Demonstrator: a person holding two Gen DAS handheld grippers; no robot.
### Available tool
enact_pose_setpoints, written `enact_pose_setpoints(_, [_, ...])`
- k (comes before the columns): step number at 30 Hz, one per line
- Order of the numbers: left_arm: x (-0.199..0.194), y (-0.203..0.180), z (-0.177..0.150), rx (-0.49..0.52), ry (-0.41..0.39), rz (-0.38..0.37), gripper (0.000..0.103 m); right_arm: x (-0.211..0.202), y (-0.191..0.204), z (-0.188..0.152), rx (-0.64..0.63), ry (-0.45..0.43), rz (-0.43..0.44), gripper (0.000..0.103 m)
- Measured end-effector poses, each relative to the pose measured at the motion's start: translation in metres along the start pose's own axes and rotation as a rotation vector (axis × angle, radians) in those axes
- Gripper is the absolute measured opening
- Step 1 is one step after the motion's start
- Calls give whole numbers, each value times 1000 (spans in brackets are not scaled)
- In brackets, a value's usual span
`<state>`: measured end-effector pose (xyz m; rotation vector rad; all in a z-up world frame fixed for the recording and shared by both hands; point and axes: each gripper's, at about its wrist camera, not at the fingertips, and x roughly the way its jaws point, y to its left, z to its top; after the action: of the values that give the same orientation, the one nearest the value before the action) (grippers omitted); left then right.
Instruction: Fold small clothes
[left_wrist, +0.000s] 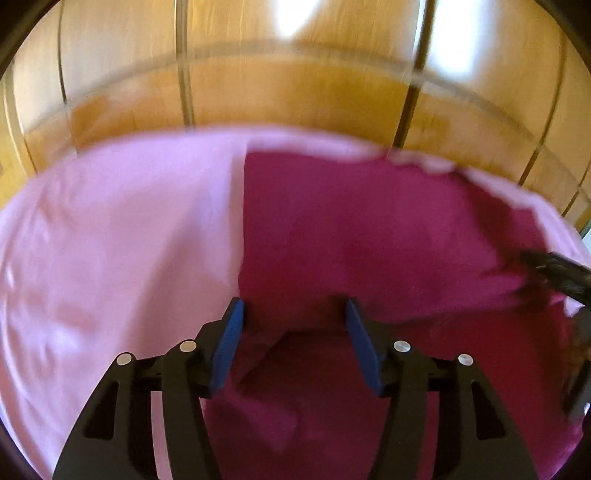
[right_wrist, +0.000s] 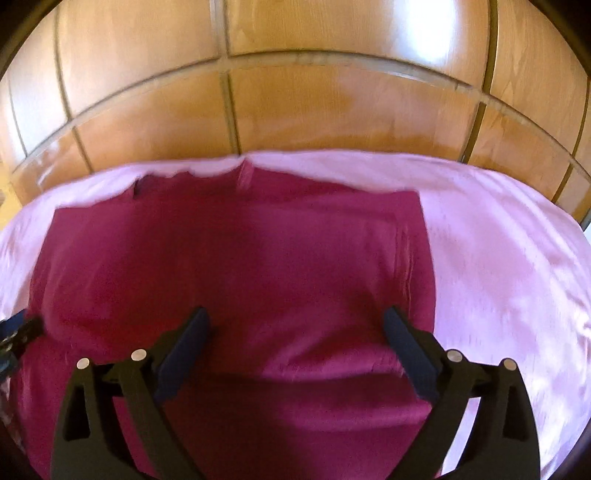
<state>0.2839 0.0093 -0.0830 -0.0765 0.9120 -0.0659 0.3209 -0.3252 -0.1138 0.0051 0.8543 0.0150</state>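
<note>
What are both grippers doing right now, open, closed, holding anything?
Left gripper: open, holding nothing, over the magenta garment.
Right gripper: open wide, holding nothing, also over the garment, on the pink sheet.

The work surface is covered by a pale pink sheet (right_wrist: 498, 258), lightly creased, filling the lower half of both views from 3 o'clock round to 9 o'clock. Behind it, toward 12 o'clock, stands glossy orange-brown wooden panelling (right_wrist: 314, 107), divided by dark grooves into rectangular panels. Bright light reflections (left_wrist: 458, 40) show on the panels at 12 to 1 o'clock.
</note>
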Motion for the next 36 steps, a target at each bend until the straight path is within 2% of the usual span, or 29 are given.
enact_pose_setpoints(2, [2,7,0,-34,-3,-8,72,4,3,-12,-19,-11,-22,96])
enact_pose_setpoints(4, [5,12,2,-61,16,-25,72,8,-1,-12,1,0,-7,98])
enact_pose_setpoints(7, [-7,13,-1,-67,18,-5,72,9,-1,-9,-1,6,-21,98])
enact_pose_setpoints(10, [-27,19,-13,-76,-4,13,72,-1,-2,-8,8,11,-27,99])
enact_pose_setpoints(12, [-44,24,-25,-79,-18,-2,72,-12,-6,-13,39,12,-12,99])
enact_pose_setpoints(14, [-60,29,-38,-71,-29,-5,72,-24,-9,-22,46,25,11,100])
enact_pose_setpoints(23, [-116,30,-86,43,-101,20,72,-59,-28,-72,3,87,-2,100])
enact_pose_setpoints(28, [-129,30,-103,64,-108,12,72,-79,-43,-92,13,105,-3,100])
enact_pose_setpoints(36, [-134,29,-124,90,-76,4,72,-103,-64,-127,23,149,11,100])
